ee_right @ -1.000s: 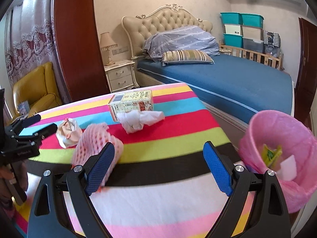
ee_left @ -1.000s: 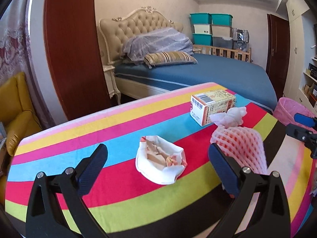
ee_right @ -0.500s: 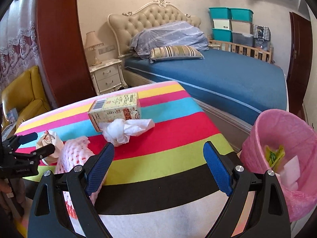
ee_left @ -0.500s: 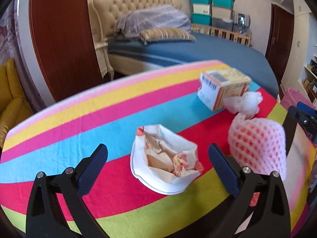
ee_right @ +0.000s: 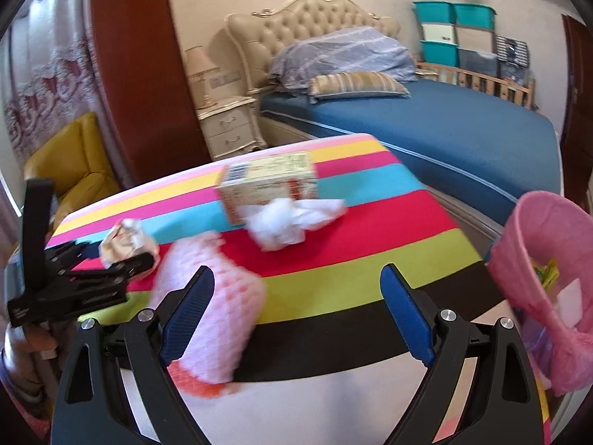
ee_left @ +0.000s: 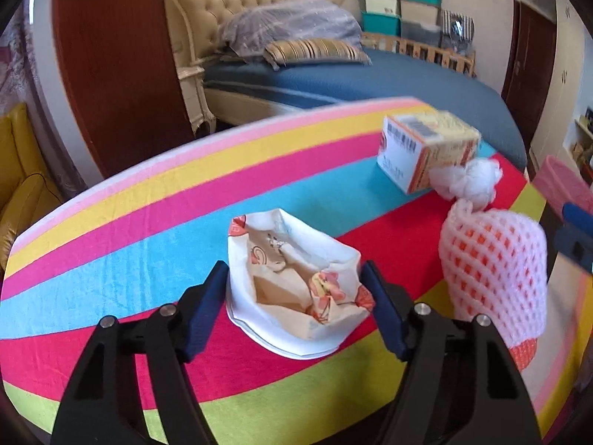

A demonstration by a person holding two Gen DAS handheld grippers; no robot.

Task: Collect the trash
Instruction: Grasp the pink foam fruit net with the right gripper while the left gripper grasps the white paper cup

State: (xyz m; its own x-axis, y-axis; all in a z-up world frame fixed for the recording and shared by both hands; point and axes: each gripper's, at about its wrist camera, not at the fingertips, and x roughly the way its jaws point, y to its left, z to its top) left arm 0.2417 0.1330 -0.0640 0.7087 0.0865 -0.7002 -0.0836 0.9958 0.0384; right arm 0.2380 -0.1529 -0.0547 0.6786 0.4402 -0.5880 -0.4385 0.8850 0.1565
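A crumpled white paper wrapper with a cartoon print lies on the striped tablecloth. My left gripper straddles it with its jaws closing; the blue pads stand right at its two sides and the paper is not visibly squeezed. The right wrist view shows that gripper around the wrapper. A pink foam fruit net lies to the right, with a white tissue wad and a small carton box behind it. My right gripper is open and empty, its left finger in front of the net.
A pink-lined bin with some scraps in it stands off the table's right end. A blue bed, a nightstand and a yellow armchair lie beyond the table. A hand holds the left gripper's handle.
The left gripper came down over the wrapper, and its jaws have narrowed from wide open to the wrapper's sides. The right gripper has shifted, so the foam net now sits by its left finger.
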